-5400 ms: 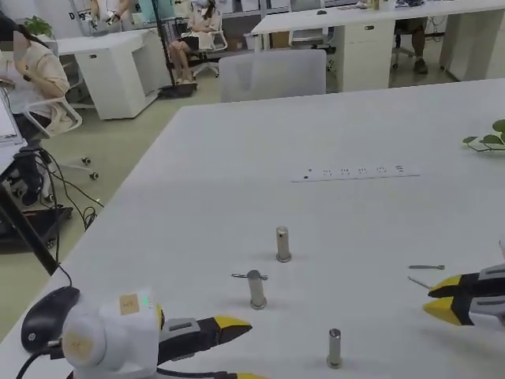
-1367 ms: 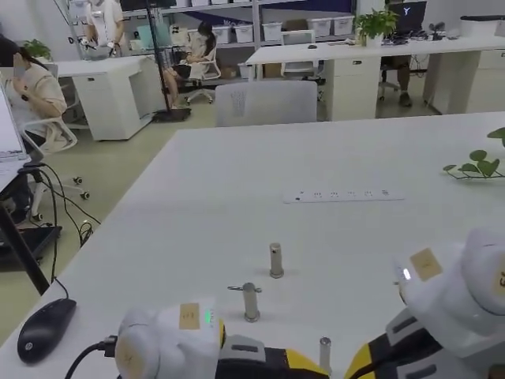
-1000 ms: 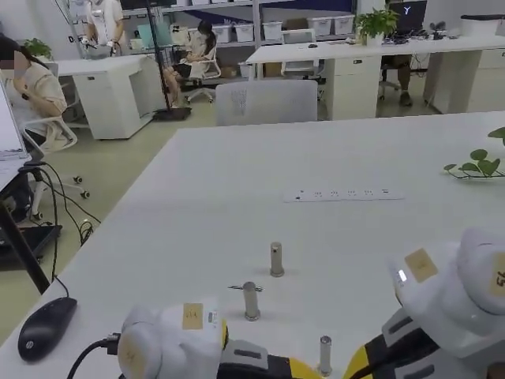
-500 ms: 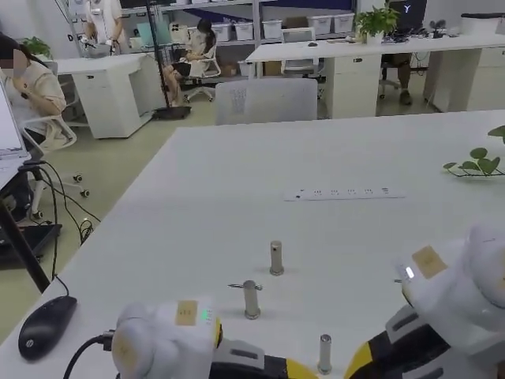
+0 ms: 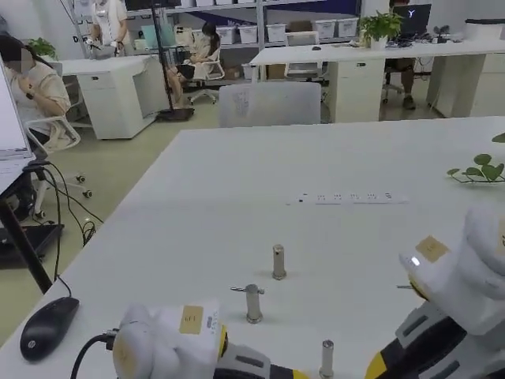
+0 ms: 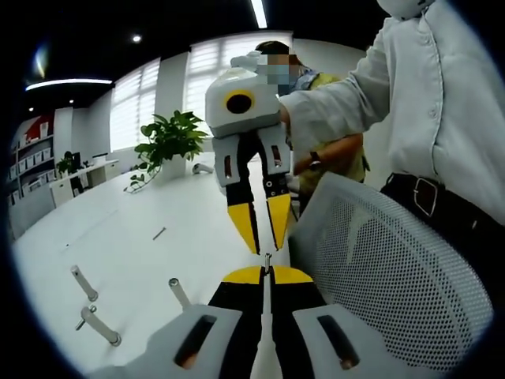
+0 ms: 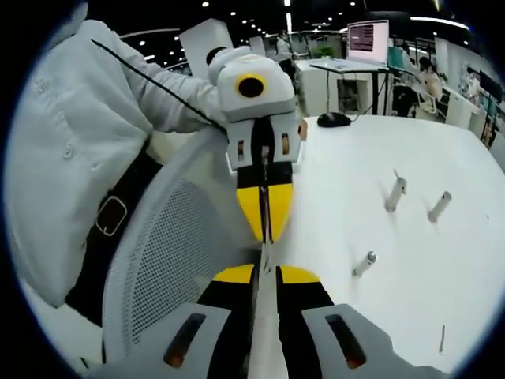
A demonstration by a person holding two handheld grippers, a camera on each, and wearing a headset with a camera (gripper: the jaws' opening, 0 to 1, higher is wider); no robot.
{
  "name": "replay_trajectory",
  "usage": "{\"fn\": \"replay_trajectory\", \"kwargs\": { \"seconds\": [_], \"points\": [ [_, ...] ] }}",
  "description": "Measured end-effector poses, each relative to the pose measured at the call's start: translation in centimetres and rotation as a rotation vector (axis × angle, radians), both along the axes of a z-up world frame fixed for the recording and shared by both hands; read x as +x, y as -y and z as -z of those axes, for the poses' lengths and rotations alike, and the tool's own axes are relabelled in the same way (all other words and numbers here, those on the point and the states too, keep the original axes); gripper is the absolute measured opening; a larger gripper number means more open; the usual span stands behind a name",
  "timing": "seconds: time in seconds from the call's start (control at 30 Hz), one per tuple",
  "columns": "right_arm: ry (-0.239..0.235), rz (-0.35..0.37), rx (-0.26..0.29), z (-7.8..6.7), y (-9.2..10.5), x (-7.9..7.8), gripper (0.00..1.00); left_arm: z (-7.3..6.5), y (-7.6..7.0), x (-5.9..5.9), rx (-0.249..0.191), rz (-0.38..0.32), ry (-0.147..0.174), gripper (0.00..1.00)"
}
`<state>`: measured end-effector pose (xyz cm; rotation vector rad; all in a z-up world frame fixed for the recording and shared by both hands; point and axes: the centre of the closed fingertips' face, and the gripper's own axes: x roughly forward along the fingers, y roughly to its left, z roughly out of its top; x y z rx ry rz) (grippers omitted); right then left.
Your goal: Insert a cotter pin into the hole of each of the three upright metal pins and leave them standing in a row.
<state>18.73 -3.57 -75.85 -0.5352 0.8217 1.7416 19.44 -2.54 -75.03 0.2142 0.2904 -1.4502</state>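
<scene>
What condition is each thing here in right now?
Far metal pin: upright, bare.
Middle metal pin: upright, fitted cotter pin through it.
Near metal pin: upright, bare.
Left gripper: shut on held cotter pin.
Right gripper: tips at that pin, grip unclear.
Spare cotter pin: lying loose on table.

Three short upright silver metal pins: far one point(image 5: 278, 261), middle one point(image 5: 253, 304), near one point(image 5: 327, 358). Three thin wire cotter pins: one through the middle pin point(image 5: 248, 290), one between the gripper tips point(image 6: 267, 260), one loose on the white table point(image 5: 237, 181). Two handheld yellow-tipped black grippers: left gripper point(image 6: 267, 275), right gripper point(image 7: 265, 272). One black computer mouse point(image 5: 49, 325). One white power strip point(image 5: 347, 197). One leafy green sprig point(image 5: 477, 170).
</scene>
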Motion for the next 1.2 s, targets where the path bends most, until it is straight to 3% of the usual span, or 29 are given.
{"fn": "replay_trajectory", "kwargs": {
  "seconds": [0.1, 0.17, 0.37, 0.43, 0.5, 0.57, 0.8, 0.97, 1.07, 1.2],
  "points": [
    [-0.047, -0.037, -0.006, 0.1, 0.0, -0.5, 0.12, -0.1, 0.2, -0.3, 0.001, 0.014, 0.004, 0.00],
    [-0.050, -0.054, -0.019, 0.4, -0.1, -0.4, 0.12, -0.2, 0.3, -0.4, -0.002, 0.024, 0.006, 0.00],
    [-0.150, -0.102, -0.014, 0.3, -0.2, -1.2, 0.12, -0.5, 0.5, -0.6, -0.005, 0.040, 0.014, 0.00],
    [-0.209, -0.096, -0.022, 0.3, -0.1, -1.5, 0.12, -0.6, 0.5, -0.7, -0.004, 0.045, 0.016, 0.00],
    [-0.204, -0.101, -0.017, 0.4, -0.1, -1.3, 0.10, -0.4, 0.5, -0.8, 0.004, 0.052, 0.021, 0.00],
    [-0.241, -0.092, -0.023, 0.3, 0.0, -1.3, 0.10, -0.3, 0.4, -0.8, 0.011, 0.056, 0.024, 0.00],
    [-0.288, -0.086, -0.056, 0.1, 0.2, -1.5, 0.09, 0.0, 0.6, -1.0, 0.039, 0.076, 0.039, 0.00],
    [-0.296, -0.084, -0.072, 0.1, 0.3, -1.4, 0.07, 0.1, 0.7, -1.1, 0.056, 0.091, 0.055, 0.00],
    [-0.296, -0.080, -0.085, 0.2, 0.3, -1.4, 0.07, 0.0, 0.8, -1.1, 0.058, 0.090, 0.057, 0.00],
    [-0.251, -0.101, -0.090, 0.3, 0.3, -1.4, 0.06, -0.1, 1.0, -1.1, 0.060, 0.086, 0.058, 0.00]
  ]
}}
